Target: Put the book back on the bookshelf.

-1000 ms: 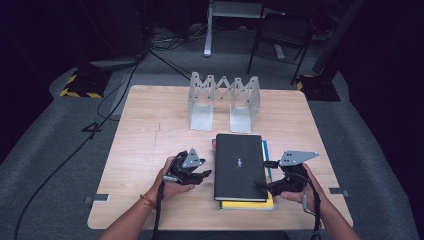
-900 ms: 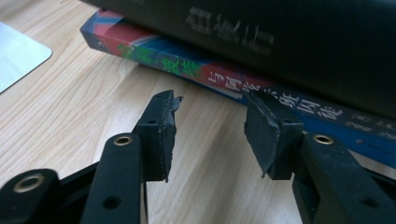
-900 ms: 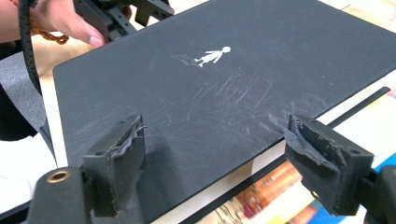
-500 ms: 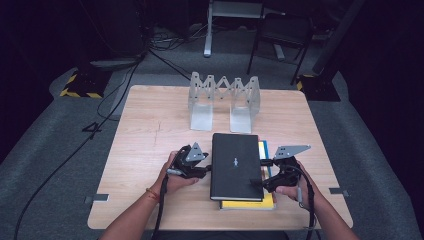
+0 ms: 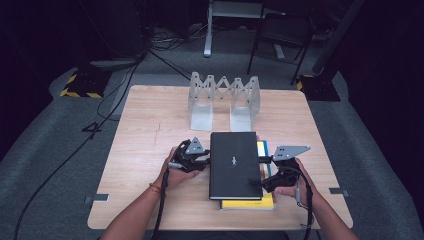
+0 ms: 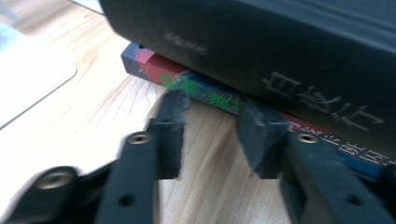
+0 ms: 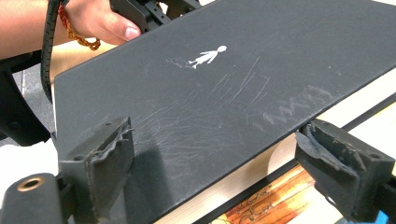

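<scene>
While both tools were set apart from the stack earlier, the left tool [image 5: 204, 161] and right tool [image 5: 266, 181] are now pressed in at the black book [image 5: 235, 164], jaws spread wide. On the surface [image 5: 150, 125], the yellow book [image 5: 247, 203] beneath is mostly hidden; a red-and-blue spine [image 6: 187, 84] is shown close in the left gripper view.
</scene>
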`<state>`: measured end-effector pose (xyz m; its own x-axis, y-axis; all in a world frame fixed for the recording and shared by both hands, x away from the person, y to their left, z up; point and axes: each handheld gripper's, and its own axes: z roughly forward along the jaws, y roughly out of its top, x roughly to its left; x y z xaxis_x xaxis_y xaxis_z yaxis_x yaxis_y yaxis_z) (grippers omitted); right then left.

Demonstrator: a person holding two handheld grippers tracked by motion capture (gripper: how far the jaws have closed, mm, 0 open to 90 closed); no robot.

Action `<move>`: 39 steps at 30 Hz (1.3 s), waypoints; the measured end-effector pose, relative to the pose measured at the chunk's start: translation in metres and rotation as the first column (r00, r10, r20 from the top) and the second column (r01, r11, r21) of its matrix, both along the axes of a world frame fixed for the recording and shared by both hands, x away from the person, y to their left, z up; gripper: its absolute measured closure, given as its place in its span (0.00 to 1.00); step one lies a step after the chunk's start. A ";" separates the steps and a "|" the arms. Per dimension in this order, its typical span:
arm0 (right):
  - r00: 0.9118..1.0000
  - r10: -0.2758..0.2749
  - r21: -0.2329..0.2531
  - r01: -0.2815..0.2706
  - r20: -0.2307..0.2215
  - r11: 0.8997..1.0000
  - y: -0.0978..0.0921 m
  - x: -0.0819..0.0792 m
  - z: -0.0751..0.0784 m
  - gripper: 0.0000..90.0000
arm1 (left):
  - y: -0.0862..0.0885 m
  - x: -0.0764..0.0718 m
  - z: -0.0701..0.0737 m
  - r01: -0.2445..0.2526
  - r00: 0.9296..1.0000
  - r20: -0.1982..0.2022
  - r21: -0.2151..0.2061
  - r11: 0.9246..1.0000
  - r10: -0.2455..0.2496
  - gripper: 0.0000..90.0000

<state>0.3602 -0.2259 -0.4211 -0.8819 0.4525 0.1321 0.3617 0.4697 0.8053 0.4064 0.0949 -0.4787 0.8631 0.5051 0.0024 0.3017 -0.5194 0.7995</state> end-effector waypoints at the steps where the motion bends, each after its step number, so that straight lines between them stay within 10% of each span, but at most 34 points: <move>1: 1.000 0.006 0.004 -0.006 0.007 1.000 0.000 0.000 0.000 0.15 | 0.000 -0.001 0.000 0.010 1.000 -0.001 -0.004 1.000 -0.010 0.83; 6: 0.999 0.006 0.019 -0.007 0.034 1.000 0.001 0.001 0.002 0.17 | -0.001 -0.004 0.002 0.030 0.999 0.018 0.003 1.000 -0.030 0.99; 22: 0.979 -0.033 0.017 0.030 0.199 0.999 -0.007 0.005 0.024 0.42 | 0.000 0.004 0.033 -0.006 0.996 0.084 -0.052 0.999 0.010 0.99; 30: 0.940 -0.053 0.006 0.054 0.338 0.999 -0.016 0.006 0.033 0.58 | -0.006 0.011 0.066 -0.023 0.990 0.137 -0.087 0.996 0.035 0.99; 39: 0.914 -0.048 0.024 0.042 0.403 0.999 -0.023 -0.006 0.037 0.71 | -0.010 0.005 0.085 -0.033 0.984 0.172 -0.082 0.996 0.046 0.99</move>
<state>0.3543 -0.2489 -0.3840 -0.8404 0.4939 -0.2233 0.0257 0.4479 0.8937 0.4113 0.0850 -0.3941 0.8323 0.5433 0.1097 0.1738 -0.4437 0.8791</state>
